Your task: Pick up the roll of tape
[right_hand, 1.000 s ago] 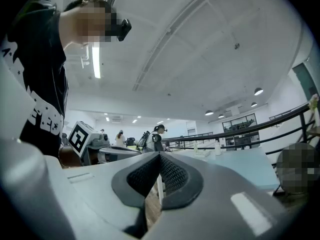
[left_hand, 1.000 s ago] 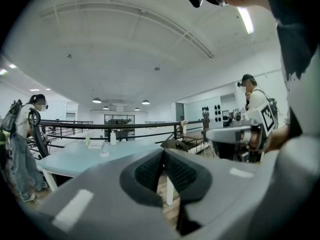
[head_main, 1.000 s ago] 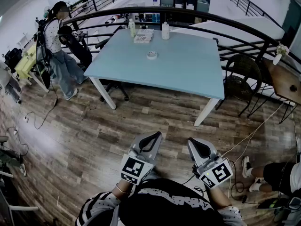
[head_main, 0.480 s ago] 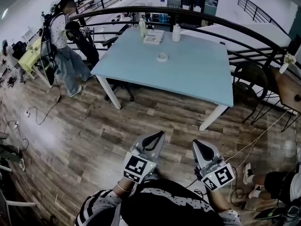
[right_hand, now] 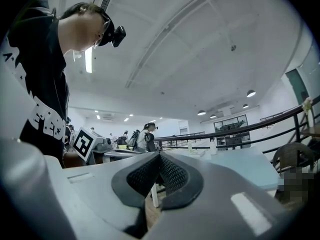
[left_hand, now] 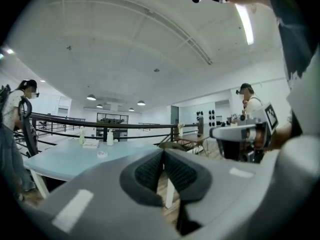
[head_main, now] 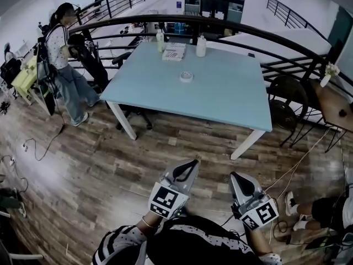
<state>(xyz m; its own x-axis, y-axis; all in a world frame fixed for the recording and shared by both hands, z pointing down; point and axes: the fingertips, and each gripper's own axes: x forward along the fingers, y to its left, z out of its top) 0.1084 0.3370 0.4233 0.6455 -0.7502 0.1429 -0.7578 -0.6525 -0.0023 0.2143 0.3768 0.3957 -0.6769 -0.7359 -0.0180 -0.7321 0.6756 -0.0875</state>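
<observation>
The roll of tape is a small white ring lying flat on the light blue table, far ahead of both grippers. In the left gripper view the tape roll shows small on the table top. My left gripper and right gripper are held side by side over the wooden floor, short of the table and pointing towards it. Both are shut with nothing between their pads. Each gripper shows in the other's view: the right gripper and the left gripper's marker cube.
Two bottles and a stack of papers stand at the table's far edge. A curved black railing runs behind it. A person stands at far left, a wicker chair at right, cables on the floor.
The table and the tape roll have come nearer and sit lower in the head view. Both grippers have moved forward towards the table, still shut.
</observation>
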